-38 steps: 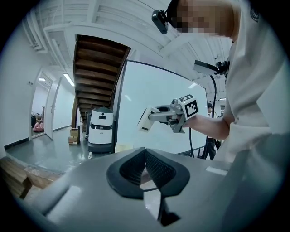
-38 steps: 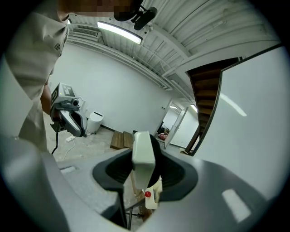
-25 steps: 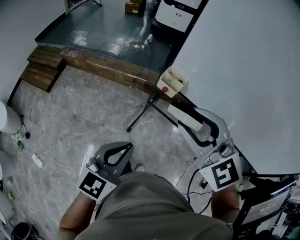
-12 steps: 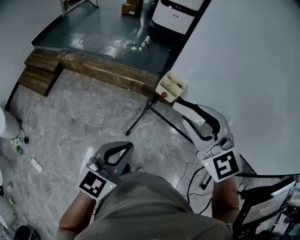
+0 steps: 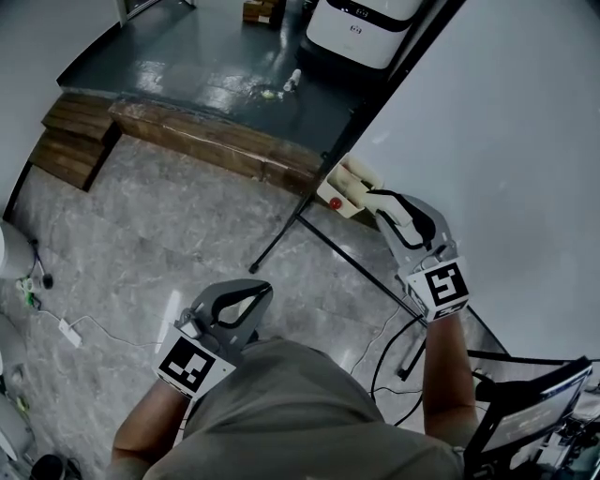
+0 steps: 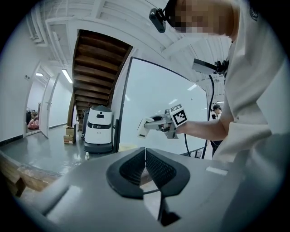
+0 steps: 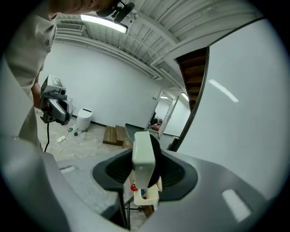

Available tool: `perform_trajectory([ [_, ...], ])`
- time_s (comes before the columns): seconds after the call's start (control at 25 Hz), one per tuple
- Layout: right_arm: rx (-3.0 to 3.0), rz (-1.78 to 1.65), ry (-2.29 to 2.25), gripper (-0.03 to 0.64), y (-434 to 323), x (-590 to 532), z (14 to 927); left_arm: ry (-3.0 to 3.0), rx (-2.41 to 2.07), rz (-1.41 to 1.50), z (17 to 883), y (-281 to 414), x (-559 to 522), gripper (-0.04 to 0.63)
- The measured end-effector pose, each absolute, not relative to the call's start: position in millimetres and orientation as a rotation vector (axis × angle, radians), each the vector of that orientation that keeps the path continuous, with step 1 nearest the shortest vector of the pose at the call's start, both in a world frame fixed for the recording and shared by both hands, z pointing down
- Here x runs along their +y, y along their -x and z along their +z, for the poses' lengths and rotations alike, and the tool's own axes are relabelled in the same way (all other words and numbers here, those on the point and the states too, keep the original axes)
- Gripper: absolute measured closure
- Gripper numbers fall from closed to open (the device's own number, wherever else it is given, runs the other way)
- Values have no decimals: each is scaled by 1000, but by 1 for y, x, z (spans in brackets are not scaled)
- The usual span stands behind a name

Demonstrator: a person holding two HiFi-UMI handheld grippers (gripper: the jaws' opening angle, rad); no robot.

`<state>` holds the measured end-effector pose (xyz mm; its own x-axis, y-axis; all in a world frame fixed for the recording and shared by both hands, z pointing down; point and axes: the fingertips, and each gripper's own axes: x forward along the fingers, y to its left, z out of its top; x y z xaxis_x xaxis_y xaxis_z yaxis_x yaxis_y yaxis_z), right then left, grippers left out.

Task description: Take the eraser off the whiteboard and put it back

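The whiteboard [image 5: 511, 141] fills the right side of the head view. My right gripper [image 5: 382, 202] is shut on the white eraser [image 5: 392, 210], close to the board's lower edge. In the right gripper view the eraser [image 7: 142, 156] stands upright between the two dark pads, just above a cream tray [image 7: 147, 195]. That tray [image 5: 352, 183] hangs on the board's frame and holds a red-capped marker. My left gripper [image 5: 255, 291] hangs low by my body, and the left gripper view shows its pads [image 6: 156, 167] pressed together on nothing.
The board's black stand legs [image 5: 291, 225] reach across the stone floor. A white machine [image 5: 361, 28] stands on the dark platform behind a wooden step [image 5: 216, 141]. Cables [image 5: 75, 323] lie at the left. A screen [image 5: 530, 412] stands at the bottom right.
My right gripper has carried the eraser forward along the board's lower edge, up to the cream tray. The left gripper has drifted slightly forward.
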<state>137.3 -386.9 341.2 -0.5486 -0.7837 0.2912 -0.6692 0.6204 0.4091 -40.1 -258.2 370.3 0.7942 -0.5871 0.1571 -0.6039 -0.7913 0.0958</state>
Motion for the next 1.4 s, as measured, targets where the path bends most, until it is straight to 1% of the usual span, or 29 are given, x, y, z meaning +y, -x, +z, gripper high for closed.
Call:
perform_trajectory([
  [0.24,-2379,-254,-1130,453,-146,-432,378,-2832,-923,201,375,46,-287,588],
  [0.52,-2342,-158,-1104,453,-150,-460,426,-2822,-905,221,375,56,-311,588],
  [1.08,-2294,-61,-1039,453,-157,-484,500,-2802,-846,264,391,51,-348,588],
  [1.4,-2316,-39,-1013,453,-159,-484,516,-2794,-827,275,397,44,-354,588],
])
